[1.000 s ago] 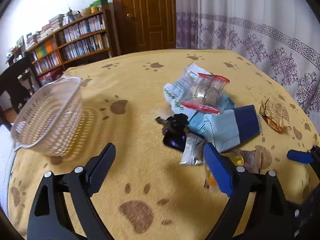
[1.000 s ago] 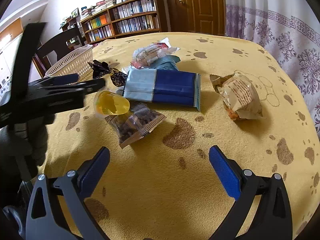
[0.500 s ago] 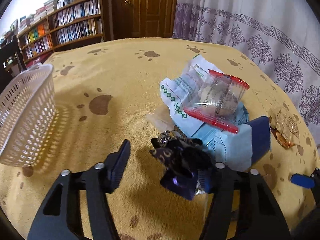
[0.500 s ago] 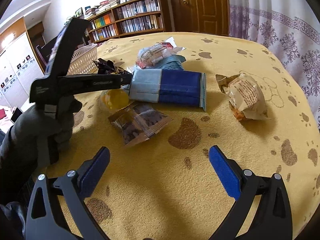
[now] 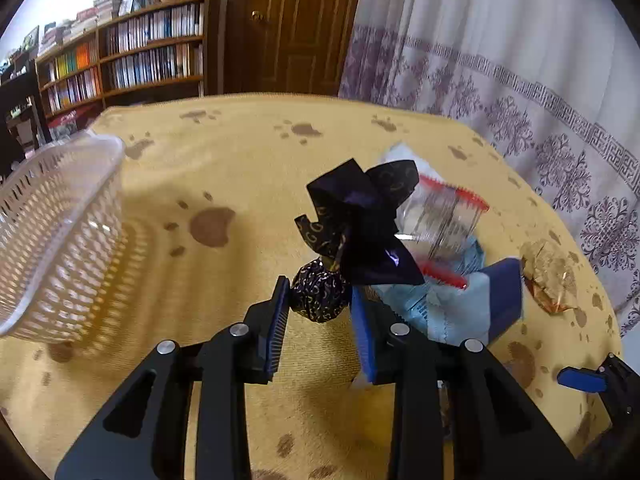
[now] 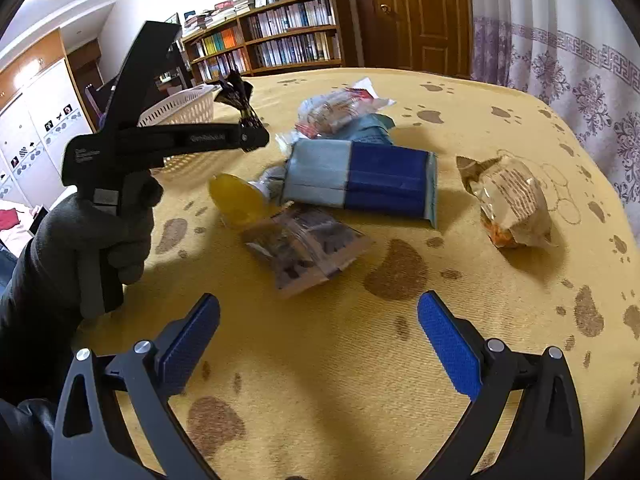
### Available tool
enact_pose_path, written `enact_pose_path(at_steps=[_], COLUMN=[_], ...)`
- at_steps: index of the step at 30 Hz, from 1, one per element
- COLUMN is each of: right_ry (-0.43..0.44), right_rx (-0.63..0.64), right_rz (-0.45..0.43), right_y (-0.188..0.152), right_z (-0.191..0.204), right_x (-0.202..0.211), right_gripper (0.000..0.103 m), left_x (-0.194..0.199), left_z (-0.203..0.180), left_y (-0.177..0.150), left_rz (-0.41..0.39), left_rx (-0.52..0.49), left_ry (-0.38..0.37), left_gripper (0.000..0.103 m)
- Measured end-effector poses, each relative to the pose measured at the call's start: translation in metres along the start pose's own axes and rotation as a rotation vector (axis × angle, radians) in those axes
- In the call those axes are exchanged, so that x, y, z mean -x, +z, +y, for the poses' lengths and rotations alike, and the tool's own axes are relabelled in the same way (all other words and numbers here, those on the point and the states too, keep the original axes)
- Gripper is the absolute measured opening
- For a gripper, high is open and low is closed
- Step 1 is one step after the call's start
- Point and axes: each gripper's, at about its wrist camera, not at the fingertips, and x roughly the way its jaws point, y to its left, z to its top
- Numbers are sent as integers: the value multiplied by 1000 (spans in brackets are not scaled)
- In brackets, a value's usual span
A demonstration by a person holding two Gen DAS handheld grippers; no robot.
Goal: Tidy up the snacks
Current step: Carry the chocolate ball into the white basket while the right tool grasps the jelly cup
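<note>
the left claw [image 5: 320, 300] was pinching a dark purple wrapped candy [image 5: 320, 296] by its round body, the twisted foil tail [image 5: 360, 220] flaring up past the fingertips. in the right wrist view the candy hung clear of the counter [image 6: 360, 360], raised above the pile. the step in hand looked like the carry to the white basket [image 5: 56, 248], which sat to the left of the claw, well apart from the snack pile. doing it well probably meant keeping the squeeze steady — the candy was small and round and could roll out of the pads — and travelling high enough to clear the basket's rim before letting go over its inside, not its edge.

the right claw [image 6: 320, 344] was spread wide and held nothing — it hovered low over the counter near the front edge. ahead of it lay the clear bag of dark bits [image 6: 304, 252], the nearest piece, with the yellow jelly cup [image 6: 236, 200] just beside it, the blue packet [image 6: 360, 184] behind, and a tan crinkled pouch [image 6: 508, 204] off to the right, apart from the rest.
</note>
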Motion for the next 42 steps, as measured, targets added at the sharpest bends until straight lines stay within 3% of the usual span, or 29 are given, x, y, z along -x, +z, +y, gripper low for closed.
enact_pose_path(at_steps=[8,13,20,27,37,39,42], right_ry=[41,70,73,-34,-40,-26,-25], right_rx=[18,21,69,58,27,19,20], right_rz=[-38,-36,-5,46,13,0,-28], right_y=[12,31,58,64,69,72,77], right_z=[25,43,74,77,76,77,79], right_x=[1,-12,-44,-74,-65,-59,-52], right_gripper=[97,77,59,36,34,26,26], left_x=[34,50,68,78,90,93,96], left_z=[13,22,40,67,93,96,104], left_y=[6,7,9,7,13,15,18], left_rz=[-50,-70,-100,-116,-159,-170,-179], left_rx=[5,8,32,76,124,134,153], left_ry=[26,33,42,59,133,145,159], left_gripper=[31,31,31,31,31,31,31])
